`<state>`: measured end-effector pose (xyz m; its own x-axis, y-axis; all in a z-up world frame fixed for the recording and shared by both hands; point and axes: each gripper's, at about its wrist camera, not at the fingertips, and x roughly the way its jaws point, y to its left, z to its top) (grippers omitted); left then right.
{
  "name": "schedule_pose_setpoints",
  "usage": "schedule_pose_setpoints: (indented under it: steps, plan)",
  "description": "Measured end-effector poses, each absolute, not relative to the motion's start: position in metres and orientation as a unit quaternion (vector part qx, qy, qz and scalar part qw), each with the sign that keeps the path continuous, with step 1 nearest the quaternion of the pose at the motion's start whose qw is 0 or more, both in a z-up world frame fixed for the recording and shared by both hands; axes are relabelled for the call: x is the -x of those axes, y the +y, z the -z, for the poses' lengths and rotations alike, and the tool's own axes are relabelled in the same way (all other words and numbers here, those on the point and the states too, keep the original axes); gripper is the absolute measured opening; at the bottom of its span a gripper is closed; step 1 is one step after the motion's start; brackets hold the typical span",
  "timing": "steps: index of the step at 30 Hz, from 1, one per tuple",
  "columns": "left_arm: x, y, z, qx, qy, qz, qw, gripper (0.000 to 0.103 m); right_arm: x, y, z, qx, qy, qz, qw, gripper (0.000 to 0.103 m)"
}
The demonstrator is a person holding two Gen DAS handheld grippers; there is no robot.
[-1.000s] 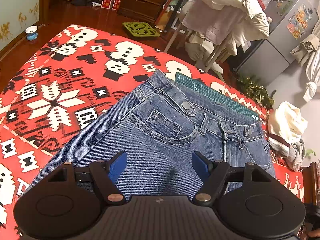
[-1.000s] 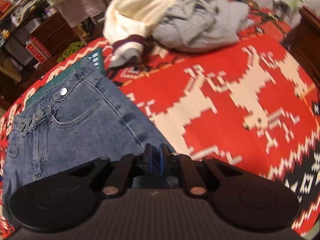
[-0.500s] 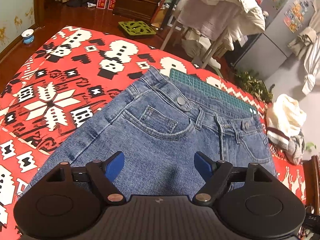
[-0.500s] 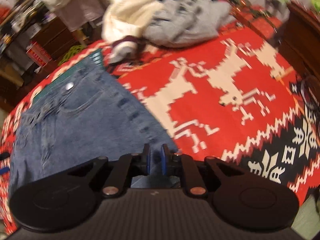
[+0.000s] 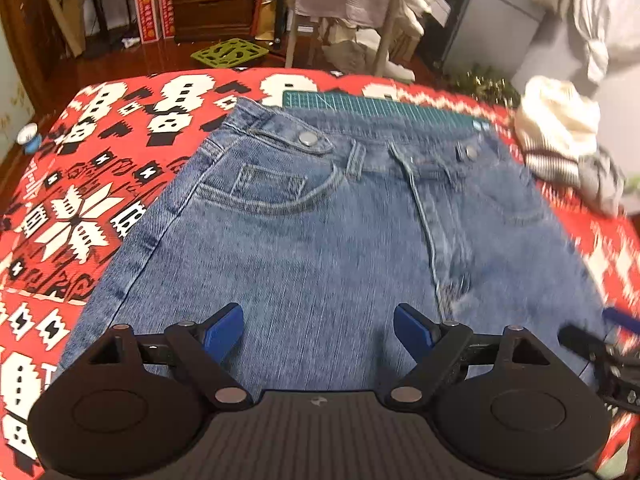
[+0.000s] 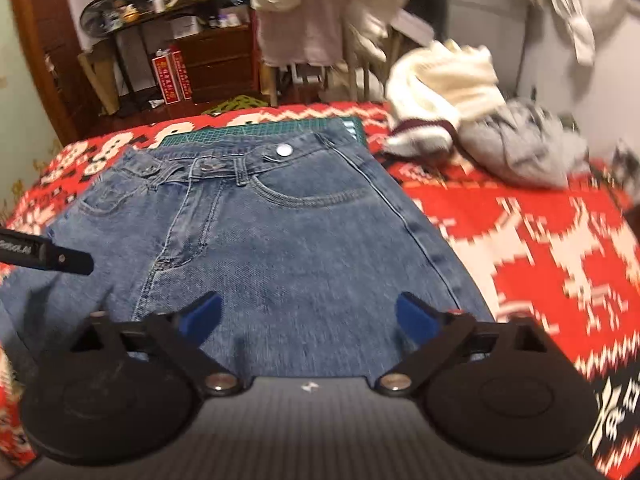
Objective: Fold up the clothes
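Two grippers up, both spread wide, nothing pinched. Left gripper (image 5: 319,330) hovers over jeans (image 5: 320,220), above left thigh area, blue fingertips (image 5: 222,330) apart with denim showing between. Right gripper (image 6: 308,318) same story over right leg. Jeans lie flat, front up, on red patterned bed (image 5: 80,184), waistband toward far edge, resting on green mat (image 5: 380,106). Cream sweater (image 6: 444,88) and grey garment (image 6: 524,148) heaped near far right corner, just beside the jeans' waistband. Some motion blur.
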<state>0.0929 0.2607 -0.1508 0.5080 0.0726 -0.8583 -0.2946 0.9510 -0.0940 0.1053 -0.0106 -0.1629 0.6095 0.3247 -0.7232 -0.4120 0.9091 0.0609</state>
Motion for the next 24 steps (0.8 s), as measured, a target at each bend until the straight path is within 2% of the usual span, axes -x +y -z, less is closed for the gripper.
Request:
schedule_pose_setpoints:
  steps: [8,11,13,14,21,24]
  plan:
    - [-0.089,0.242,0.170,0.036,0.511,-0.133,0.849,0.089,-0.097,0.016,0.190,0.158,0.374,-0.220,0.887,0.103]
    - [-0.089,0.238,0.177,0.012,0.515,-0.142,0.845,0.098,-0.096,0.017,0.194,0.150,0.379,-0.214,0.888,0.103]
    - [-0.089,0.238,0.177,0.010,0.516,-0.146,0.844,0.100,-0.098,0.013,0.195,0.125,0.396,-0.206,0.886,0.103]
    - [-0.090,0.239,0.178,0.015,0.519,-0.152,0.841,0.103,-0.100,0.011,0.196,0.110,0.405,-0.201,0.885,0.103]
    - [-0.087,0.261,0.183,0.115,0.532,-0.163,0.823,0.103,-0.108,0.016,0.192,0.102,0.456,-0.173,0.867,0.103]
    - [-0.093,0.258,0.183,0.105,0.548,-0.156,0.815,0.103,-0.111,0.017,0.192,0.104,0.468,-0.172,0.861,0.103]
